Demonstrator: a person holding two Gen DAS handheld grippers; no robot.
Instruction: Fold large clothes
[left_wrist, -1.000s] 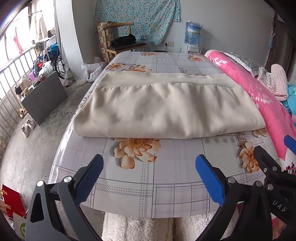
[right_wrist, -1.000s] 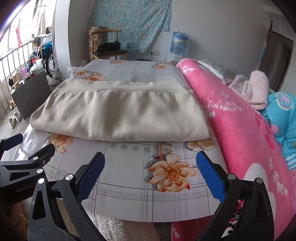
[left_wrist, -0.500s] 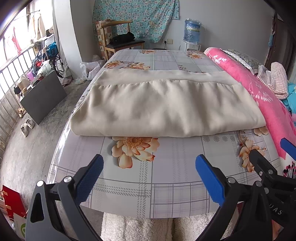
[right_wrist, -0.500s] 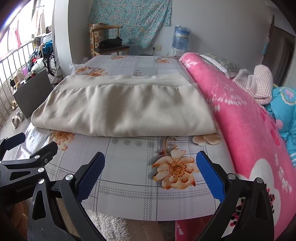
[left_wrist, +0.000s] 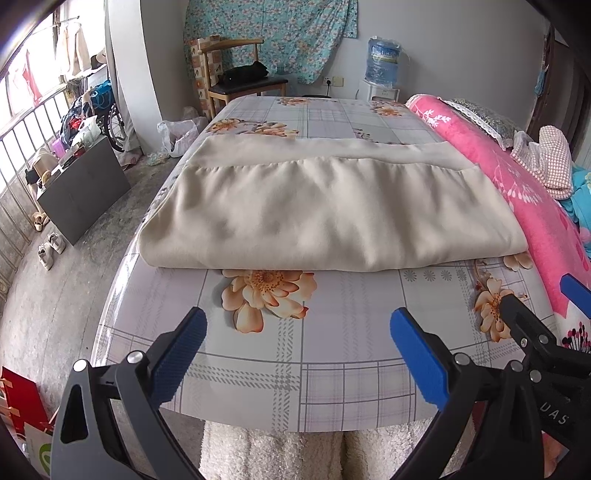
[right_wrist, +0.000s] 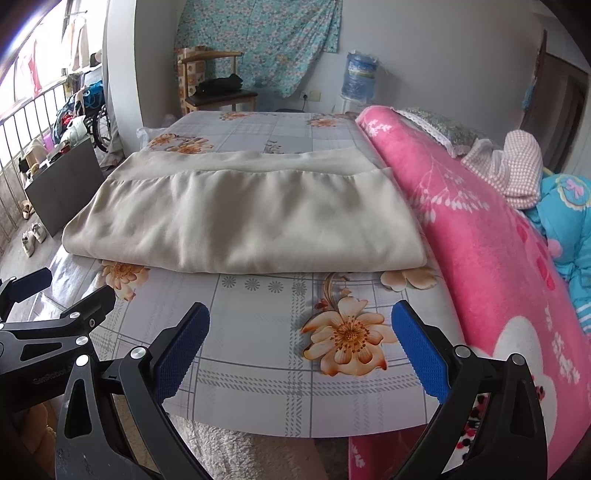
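A large beige garment (left_wrist: 325, 210) lies folded into a wide rectangle across the table with the flowered plaid cloth (left_wrist: 332, 362); it also shows in the right wrist view (right_wrist: 243, 221). My left gripper (left_wrist: 295, 347) is open and empty, above the table's near edge, short of the garment's folded front edge. My right gripper (right_wrist: 301, 343) is open and empty, beside it on the right. The right gripper's fingers (left_wrist: 524, 325) show at the right of the left wrist view, and the left gripper's fingers (right_wrist: 88, 306) at the left of the right wrist view.
A pink blanket (right_wrist: 480, 240) lies along the table's right side, with a checked cloth (right_wrist: 513, 166) and blue clothing (right_wrist: 569, 221) beyond. A chair (left_wrist: 240, 81) and a water bottle (left_wrist: 382, 59) stand at the far wall. A dark board (left_wrist: 81, 188) and shoes are on the floor at left.
Both grippers have drawn slightly closer to the garment and a little higher. The garment has not moved. Both grippers stay open.
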